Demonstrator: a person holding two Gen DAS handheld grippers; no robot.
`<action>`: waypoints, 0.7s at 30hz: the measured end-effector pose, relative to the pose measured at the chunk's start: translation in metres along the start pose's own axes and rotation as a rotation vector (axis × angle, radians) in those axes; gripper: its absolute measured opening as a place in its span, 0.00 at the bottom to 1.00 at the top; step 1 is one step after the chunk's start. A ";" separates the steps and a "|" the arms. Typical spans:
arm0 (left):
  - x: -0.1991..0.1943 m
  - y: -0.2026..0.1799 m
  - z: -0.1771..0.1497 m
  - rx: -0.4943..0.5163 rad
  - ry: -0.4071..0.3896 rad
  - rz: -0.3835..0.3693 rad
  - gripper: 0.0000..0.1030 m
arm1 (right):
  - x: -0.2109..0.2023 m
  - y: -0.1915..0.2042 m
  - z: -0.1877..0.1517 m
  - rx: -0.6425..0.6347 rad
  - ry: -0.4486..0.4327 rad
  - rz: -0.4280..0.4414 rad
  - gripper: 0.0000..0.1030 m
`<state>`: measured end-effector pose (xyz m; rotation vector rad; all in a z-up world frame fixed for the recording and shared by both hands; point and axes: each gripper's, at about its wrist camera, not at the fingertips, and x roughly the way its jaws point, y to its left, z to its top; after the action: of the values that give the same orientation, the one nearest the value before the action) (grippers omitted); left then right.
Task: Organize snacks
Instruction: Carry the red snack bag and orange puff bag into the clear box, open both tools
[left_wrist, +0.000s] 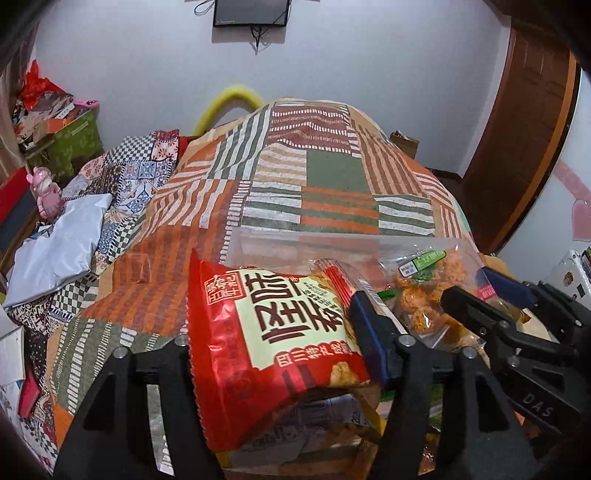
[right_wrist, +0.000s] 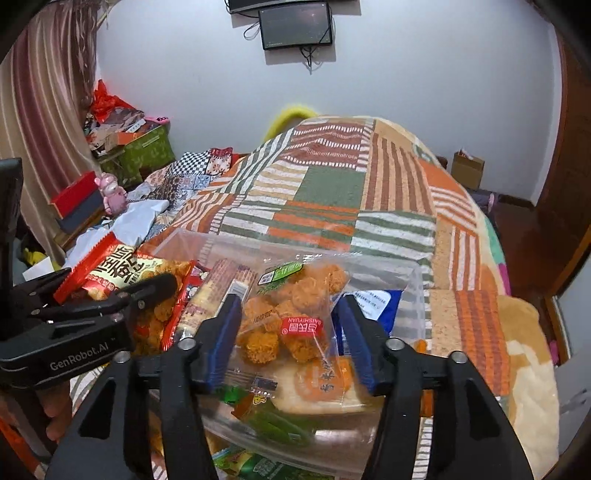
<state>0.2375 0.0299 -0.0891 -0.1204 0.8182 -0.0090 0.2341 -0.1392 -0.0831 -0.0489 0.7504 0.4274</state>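
Two grippers hover over a clear plastic bin (right_wrist: 413, 280) on the patchwork bedspread (right_wrist: 332, 184), and I am guiding both from afar. My left gripper (left_wrist: 273, 350) straddles a red snack bag (left_wrist: 280, 332); only one blue pad (left_wrist: 365, 332) shows, beside the bag's edge, and I cannot tell whether it presses. My right gripper (right_wrist: 288, 332) stands with its jaws apart on either side of a clear pouch of orange fried puffs (right_wrist: 291, 317), the pads near the film but not visibly squeezing it. Both packets sit at the top of the pile inside the bin, alongside a striped biscuit pack (right_wrist: 218, 291), a blue-and-white packet (right_wrist: 373, 299) and green wrappers (right_wrist: 266, 410) lower down. By my reading the sorting is well along: most snacks I can see are already gathered in the bin, and these two look freshly set down. What remains, I judge, is drawing the grippers clear and tidying any strays outside my views.
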 end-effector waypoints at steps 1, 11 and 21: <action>-0.001 0.000 0.000 0.001 0.003 -0.002 0.63 | -0.003 0.002 0.001 -0.007 -0.009 -0.006 0.59; -0.027 -0.003 -0.006 0.031 -0.006 -0.007 0.78 | -0.030 0.009 0.002 -0.031 -0.054 -0.010 0.69; -0.077 -0.012 -0.015 0.082 -0.075 -0.012 0.90 | -0.066 0.005 -0.015 -0.036 -0.076 -0.016 0.75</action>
<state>0.1741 0.0204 -0.0418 -0.0482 0.7409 -0.0486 0.1790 -0.1612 -0.0493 -0.0723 0.6670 0.4256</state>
